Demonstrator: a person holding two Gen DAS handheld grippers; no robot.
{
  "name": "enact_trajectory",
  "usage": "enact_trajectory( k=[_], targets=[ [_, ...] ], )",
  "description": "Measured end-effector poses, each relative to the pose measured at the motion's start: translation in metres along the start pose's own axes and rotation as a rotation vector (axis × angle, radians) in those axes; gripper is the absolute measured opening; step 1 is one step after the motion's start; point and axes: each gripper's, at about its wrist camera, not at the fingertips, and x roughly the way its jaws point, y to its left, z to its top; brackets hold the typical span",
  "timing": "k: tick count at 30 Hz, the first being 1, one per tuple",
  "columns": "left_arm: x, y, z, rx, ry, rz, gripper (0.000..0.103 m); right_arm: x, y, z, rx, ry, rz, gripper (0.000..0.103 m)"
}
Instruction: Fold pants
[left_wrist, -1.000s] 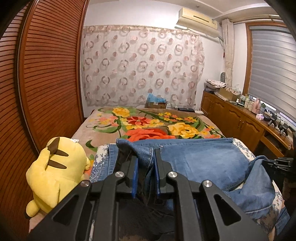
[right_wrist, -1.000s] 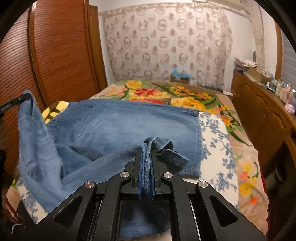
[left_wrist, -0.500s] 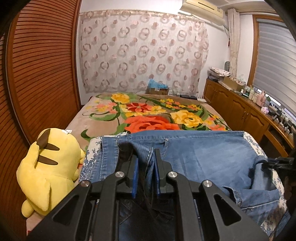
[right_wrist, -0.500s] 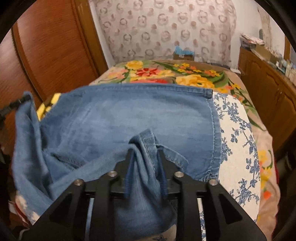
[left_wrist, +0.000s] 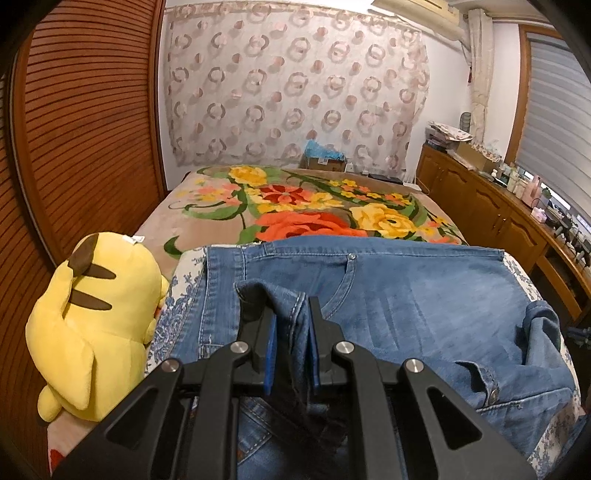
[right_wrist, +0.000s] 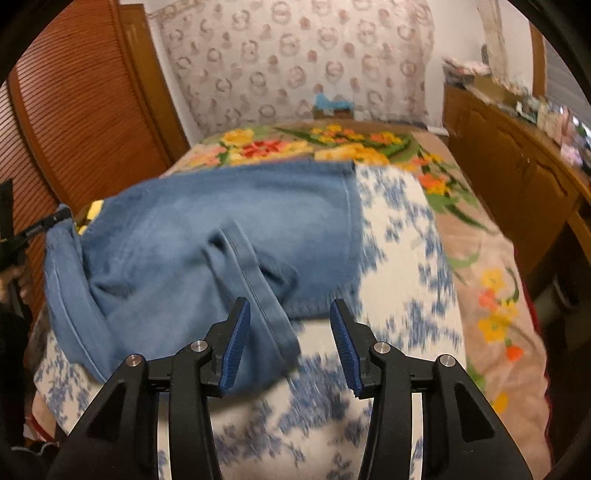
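Blue jeans (left_wrist: 424, 295) lie across a white-and-blue floral cloth (right_wrist: 399, 236) on the bed, folded over themselves. My left gripper (left_wrist: 290, 314) is shut on a bunched fold of the jeans at their left part, low over the bed. My right gripper (right_wrist: 290, 317) is open and empty. The jeans' loose edge (right_wrist: 258, 280) lies on the bed just in front of its left finger. The jeans (right_wrist: 221, 221) fill the left half of the right wrist view, which is blurred by motion.
A yellow plush toy (left_wrist: 92, 314) lies at the bed's left edge, next to the jeans. A flowered blanket (left_wrist: 314, 206) covers the far bed. Wooden louvred doors (left_wrist: 81, 129) stand on the left. A wooden sideboard (left_wrist: 498, 221) with several bottles runs along the right.
My right gripper has opened and let go of the jeans' edge, which has dropped onto the bed. My left gripper has carried its fold forward and down, still shut on it.
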Motion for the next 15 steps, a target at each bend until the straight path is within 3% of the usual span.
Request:
enact_trajectory(
  k=[3,11,13,15],
  targets=[
    [0.004,0.002,-0.001,0.000,0.008,0.003,0.012,0.013,-0.008,-0.013,0.036,0.043,0.015,0.052],
    [0.004,0.006,-0.002,-0.005,0.004,0.006,0.012,0.036,-0.004,-0.023,0.065,0.079,0.063,0.052],
    [0.003,0.009,0.000,-0.014,-0.008,0.007,0.012,0.037,-0.003,-0.021,0.066,0.081,0.087,0.037],
    [0.000,0.012,0.004,-0.022,-0.026,0.007,0.012,0.036,0.002,-0.021,0.054,0.086,0.136,0.012]
  ],
)
